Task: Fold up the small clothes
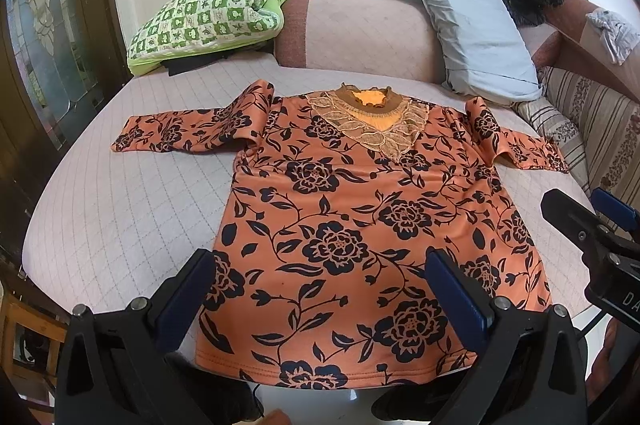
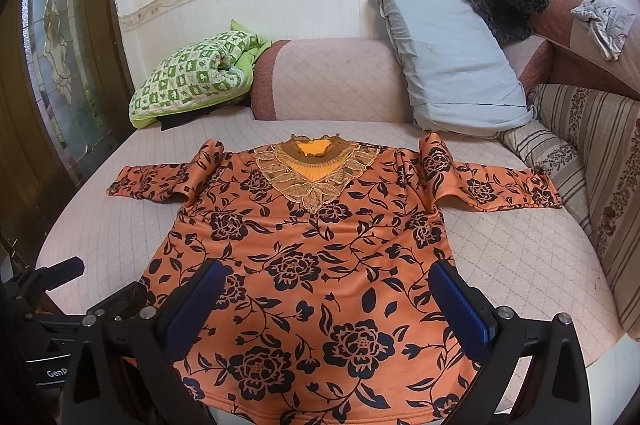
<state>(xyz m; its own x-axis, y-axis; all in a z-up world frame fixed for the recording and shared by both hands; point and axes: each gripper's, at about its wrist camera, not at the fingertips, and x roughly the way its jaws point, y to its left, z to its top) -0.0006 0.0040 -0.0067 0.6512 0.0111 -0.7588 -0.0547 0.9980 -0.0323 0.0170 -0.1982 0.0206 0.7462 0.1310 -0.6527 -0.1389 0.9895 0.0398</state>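
Floral blouse [image 1: 360, 217] lay flat, collar away, hem nearest; left gripper [image 1: 320, 289] and right gripper [image 2: 328, 301] hovered gaping above hem, holding nothing, equally near.

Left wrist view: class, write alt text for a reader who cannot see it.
An orange floral top lies flat on a quilted sofa seat, sleeves spread, collar far. The left tool hovers open above its hem, with the right tool at the right edge.
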